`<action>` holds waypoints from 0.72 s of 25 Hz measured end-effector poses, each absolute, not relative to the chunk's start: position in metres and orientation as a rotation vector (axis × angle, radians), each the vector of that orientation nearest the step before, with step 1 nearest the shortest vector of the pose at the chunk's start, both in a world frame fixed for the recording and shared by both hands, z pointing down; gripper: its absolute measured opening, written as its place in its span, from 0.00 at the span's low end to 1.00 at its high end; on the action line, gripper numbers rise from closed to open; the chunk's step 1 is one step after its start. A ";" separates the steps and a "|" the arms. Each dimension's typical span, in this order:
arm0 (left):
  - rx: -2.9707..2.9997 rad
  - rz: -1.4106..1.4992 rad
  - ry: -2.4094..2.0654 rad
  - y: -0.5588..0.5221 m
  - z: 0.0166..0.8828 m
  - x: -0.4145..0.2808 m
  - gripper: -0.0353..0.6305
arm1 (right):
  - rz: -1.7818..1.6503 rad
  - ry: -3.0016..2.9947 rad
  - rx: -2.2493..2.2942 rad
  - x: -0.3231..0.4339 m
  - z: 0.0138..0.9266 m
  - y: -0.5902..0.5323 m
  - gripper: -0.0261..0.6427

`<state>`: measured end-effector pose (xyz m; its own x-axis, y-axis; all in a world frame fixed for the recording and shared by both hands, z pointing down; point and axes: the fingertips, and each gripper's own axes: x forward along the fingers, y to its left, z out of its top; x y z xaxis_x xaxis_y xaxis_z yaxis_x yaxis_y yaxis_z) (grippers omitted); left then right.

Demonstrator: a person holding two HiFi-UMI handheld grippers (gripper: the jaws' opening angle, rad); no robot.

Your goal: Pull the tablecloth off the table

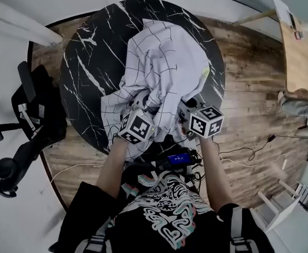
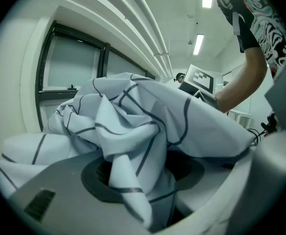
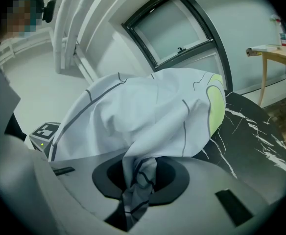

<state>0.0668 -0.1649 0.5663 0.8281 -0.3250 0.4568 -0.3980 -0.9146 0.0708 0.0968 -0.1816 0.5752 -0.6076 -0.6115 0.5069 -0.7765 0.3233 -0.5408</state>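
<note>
A white tablecloth [image 1: 162, 67] with a thin dark grid lies bunched up on the round black marble table [image 1: 90, 73], covering its middle and near side. My left gripper [image 1: 137, 108] is shut on a thick fold of the cloth [image 2: 133, 180] at the near edge. My right gripper [image 1: 184, 112] is shut on a twisted bunch of the same cloth [image 3: 138, 185]. Both hold the cloth lifted, so it billows up in front of each gripper view. A yellow-green patch [image 3: 215, 106] shows through the cloth on the right.
A black office chair [image 1: 22, 125] stands left of the table. Cables [image 1: 249, 157] lie on the wooden floor at the right. A wooden table [image 1: 301, 51] is at the far right, and a white stool [image 1: 280, 207] at the lower right.
</note>
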 end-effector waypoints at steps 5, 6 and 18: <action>2.877 0.650 -0.581 -0.161 0.552 0.066 0.45 | 1.127 -2.406 1.302 0.096 0.561 -0.178 0.11; 2.883 0.647 -0.585 -0.160 0.550 0.065 0.45 | 1.120 -2.409 1.308 0.095 0.558 -0.177 0.11; 2.911 0.593 -0.636 -0.156 0.523 0.058 0.45 | 1.046 -2.444 1.335 0.088 0.529 -0.173 0.11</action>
<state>0.0579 -0.1557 0.5233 0.8366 -0.3800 0.3946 -0.4202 -0.9073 0.0172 0.0883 -0.1732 0.5295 -0.5863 -0.6738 0.4498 -0.7906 0.3546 -0.4993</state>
